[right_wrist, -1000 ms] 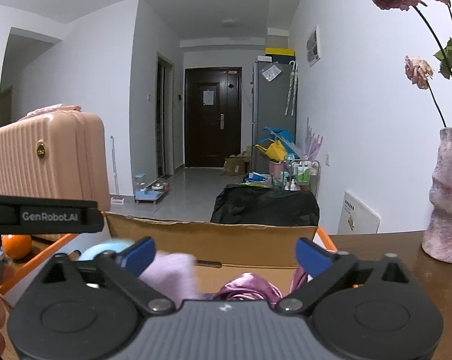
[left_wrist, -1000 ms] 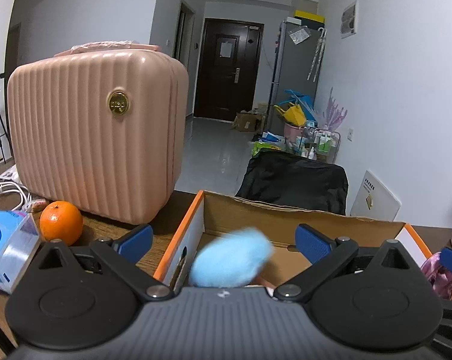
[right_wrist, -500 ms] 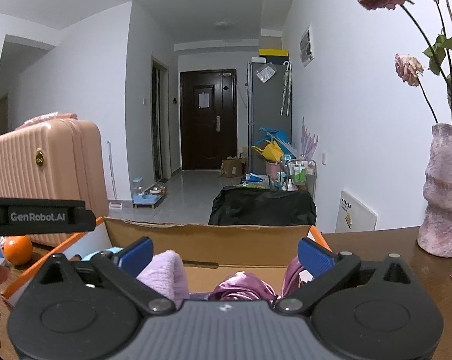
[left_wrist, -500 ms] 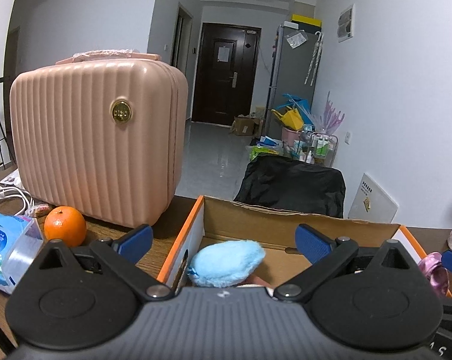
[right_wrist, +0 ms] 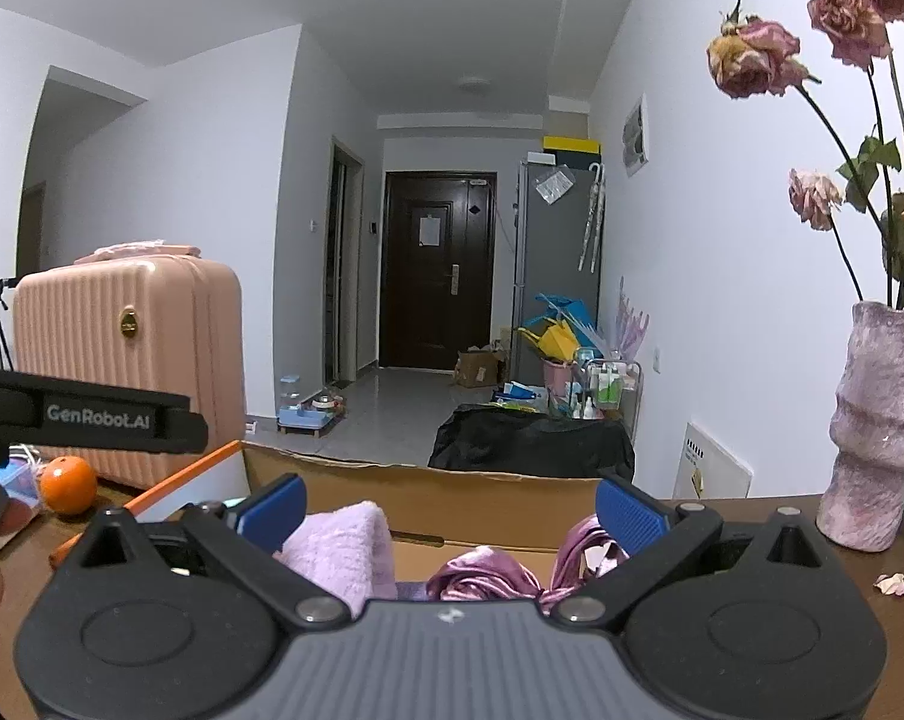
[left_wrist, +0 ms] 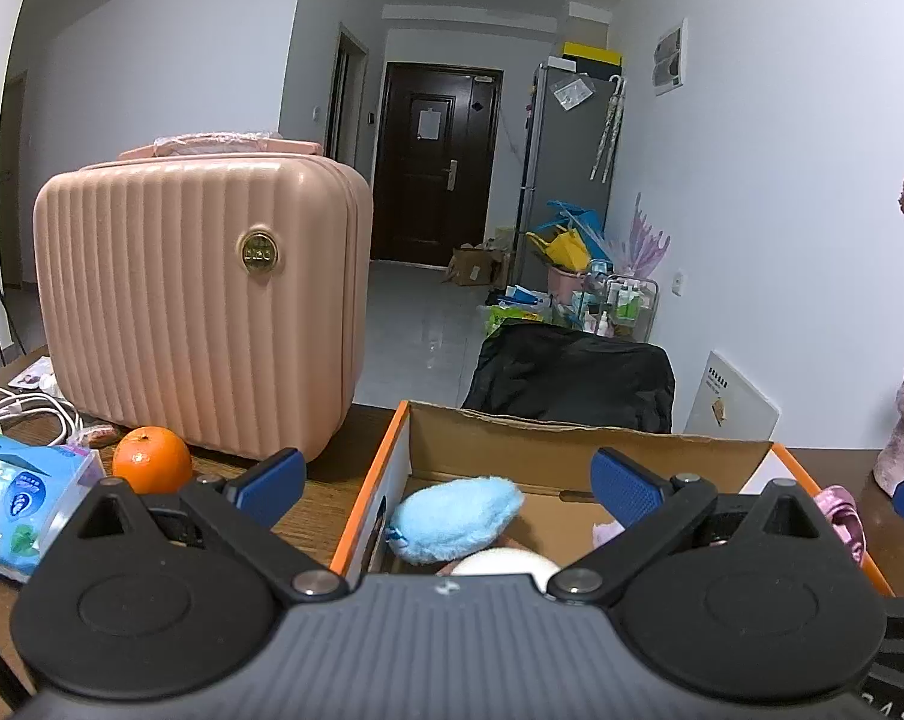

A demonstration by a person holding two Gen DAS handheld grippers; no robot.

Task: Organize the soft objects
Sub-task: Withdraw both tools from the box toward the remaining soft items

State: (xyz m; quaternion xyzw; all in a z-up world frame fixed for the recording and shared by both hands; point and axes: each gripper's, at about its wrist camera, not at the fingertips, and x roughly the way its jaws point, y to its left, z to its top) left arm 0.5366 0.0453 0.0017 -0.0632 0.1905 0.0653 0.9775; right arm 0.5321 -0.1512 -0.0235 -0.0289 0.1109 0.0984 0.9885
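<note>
Blue plush (left_wrist: 454,516) in the cardboard box (left_wrist: 571,450), between the gaping left tongs (left_wrist: 449,480); right tongs (right_wrist: 449,507) likewise spread

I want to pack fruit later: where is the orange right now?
In the left wrist view the orange sits on the table at lower left, in front of the pink suitcase and beside the blue tissue pack.

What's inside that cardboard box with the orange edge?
Inside the cardboard box lie a fluffy blue plush, a lilac towel, shiny purple satin fabric and something round and white. The gripper bodies cover the box floor, so anything else stays hidden.
</note>
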